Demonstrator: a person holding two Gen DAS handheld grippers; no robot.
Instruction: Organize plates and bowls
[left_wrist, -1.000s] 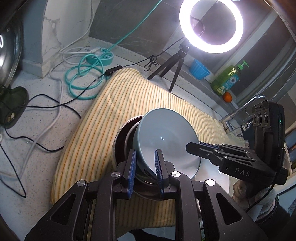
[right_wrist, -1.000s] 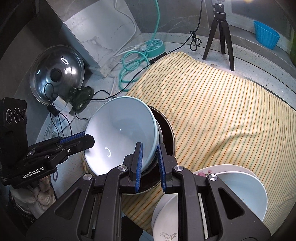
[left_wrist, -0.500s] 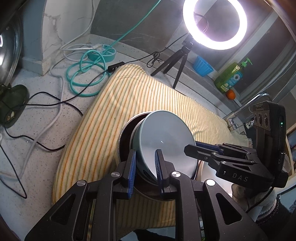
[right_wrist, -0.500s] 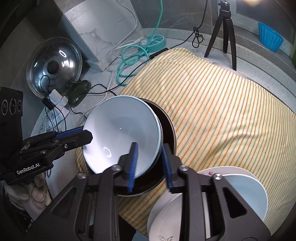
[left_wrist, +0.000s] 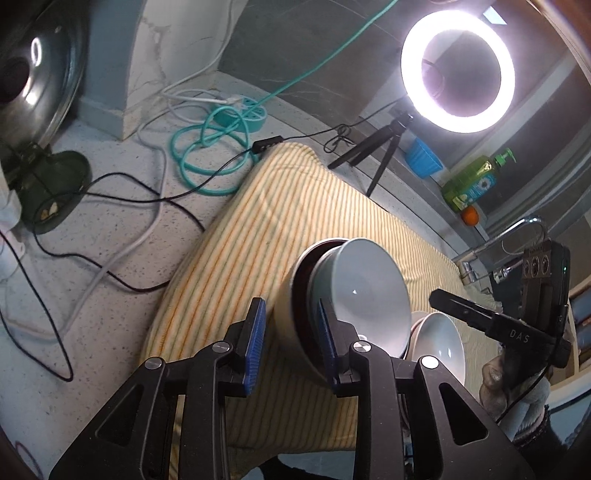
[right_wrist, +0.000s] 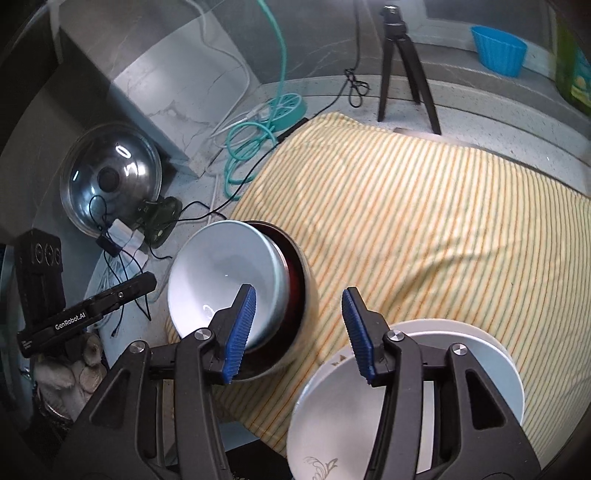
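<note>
Glossy pale bowl (right_wrist: 221, 280) nests in dark bowl (right_wrist: 295, 295) on striped cloth (right_wrist: 424, 221); both hand-held grippers (right_wrist: 297, 332) (left_wrist: 291, 345) gape, opening, empty.

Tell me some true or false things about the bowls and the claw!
1. The pale blue bowl sits inside a dark bowl. True.
2. The bowls rest on a plain red cloth. False: they rest on a yellow striped cloth.
3. The right claw is squeezing the pale blue bowl. False: its jaws have just been opening and stand apart, pressing on nothing.
4. The ring light is switched on. True.
5. White plates lie on the cloth close to the right claw. True.
</note>
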